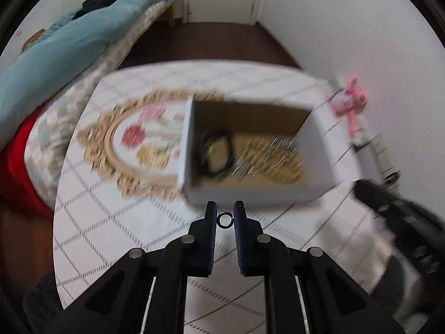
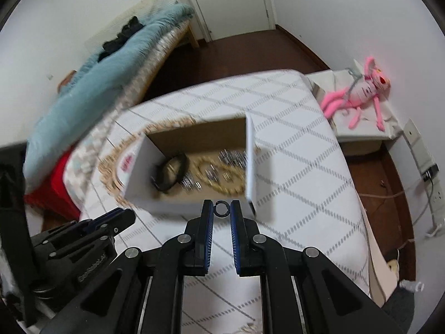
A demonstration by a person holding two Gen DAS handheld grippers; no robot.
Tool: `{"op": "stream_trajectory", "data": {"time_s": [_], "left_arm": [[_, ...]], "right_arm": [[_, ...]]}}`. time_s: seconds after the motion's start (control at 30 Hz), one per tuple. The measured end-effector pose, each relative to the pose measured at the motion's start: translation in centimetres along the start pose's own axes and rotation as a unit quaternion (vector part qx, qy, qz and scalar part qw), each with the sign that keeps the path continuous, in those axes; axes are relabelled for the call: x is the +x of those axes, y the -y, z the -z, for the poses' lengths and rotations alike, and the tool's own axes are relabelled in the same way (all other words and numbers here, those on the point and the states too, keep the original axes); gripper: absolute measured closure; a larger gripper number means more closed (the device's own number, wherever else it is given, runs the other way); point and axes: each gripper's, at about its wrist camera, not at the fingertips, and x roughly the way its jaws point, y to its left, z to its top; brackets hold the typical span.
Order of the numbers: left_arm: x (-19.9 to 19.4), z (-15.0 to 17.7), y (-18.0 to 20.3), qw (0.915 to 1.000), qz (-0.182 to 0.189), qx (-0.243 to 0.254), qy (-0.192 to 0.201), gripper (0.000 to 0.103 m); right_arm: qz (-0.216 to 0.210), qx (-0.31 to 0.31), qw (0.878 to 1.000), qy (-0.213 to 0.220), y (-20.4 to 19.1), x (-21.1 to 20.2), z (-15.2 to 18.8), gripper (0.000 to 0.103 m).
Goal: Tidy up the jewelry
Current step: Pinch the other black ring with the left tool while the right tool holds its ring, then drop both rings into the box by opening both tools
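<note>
An open white cardboard box (image 1: 250, 194) stands on the table and holds a black bracelet (image 1: 215, 153) and gold and silver jewelry (image 1: 269, 158), all blurred. My left gripper (image 1: 224, 219) is shut on a small dark ring (image 1: 224, 220), just in front of the box's near wall. My right gripper (image 2: 221, 208) is shut on another small dark ring (image 2: 221, 208) at the box's (image 2: 144, 194) near right corner. The black bracelet (image 2: 169, 172) and gold chain (image 2: 219, 172) show inside. The left gripper (image 2: 111, 222) shows at the lower left of the right wrist view.
A gold-framed floral tray (image 1: 125, 144) lies left of the box on the white checked tablecloth (image 1: 111, 236). A bed with a blue blanket (image 2: 97, 83) is at the left. A pink plush toy (image 2: 358, 91) lies on a low stand at the right. Cables (image 2: 389, 194) lie on the floor.
</note>
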Motion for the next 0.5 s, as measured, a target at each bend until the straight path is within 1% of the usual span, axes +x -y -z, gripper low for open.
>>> {"op": "stream_trajectory", "data": {"time_s": [0.1,0.17,0.23,0.37,0.4,0.43,0.47,0.5], "left_arm": [[0.3,-2.7,0.1,0.9999,0.013,0.002,-0.002,0.093],[1.4,-4.4,0.0,0.9998,0.015,0.001,-0.014,0.093],[2.5,-5.4,-0.2,0.9994,0.018,0.001,-0.028,0.093],[4.1,-6.9,-0.8,0.9985,-0.005,-0.006,-0.054,0.09],[4.3,-6.9,-1.0,0.9982,-0.007,-0.01,-0.059,0.09],[4.4,-7.1,-1.3,0.9977,-0.011,-0.017,-0.065,0.084],[4.5,-7.2,-1.5,0.9974,-0.016,-0.021,-0.067,0.073],[4.5,-7.3,-1.8,0.9973,-0.019,-0.025,-0.067,0.066]], "right_arm": [[-0.004,-0.011,1.0,-0.001,-0.7,0.8,-2.5,0.09],[-0.011,-0.012,1.0,-0.015,-0.9,2.2,-4.1,0.09],[-0.003,-0.022,0.999,-0.045,-1.2,4.2,-5.4,0.09],[0.005,-0.028,0.996,-0.089,-1.1,7.1,-6.6,0.089],[0.006,-0.025,0.995,-0.096,-0.9,7.5,-6.6,0.085],[0.007,-0.02,0.995,-0.099,-0.6,7.6,-6.7,0.08],[0.011,-0.018,0.995,-0.098,-0.5,7.6,-6.8,0.066],[0.014,-0.015,0.995,-0.097,-0.2,7.5,-6.8,0.055]]}}
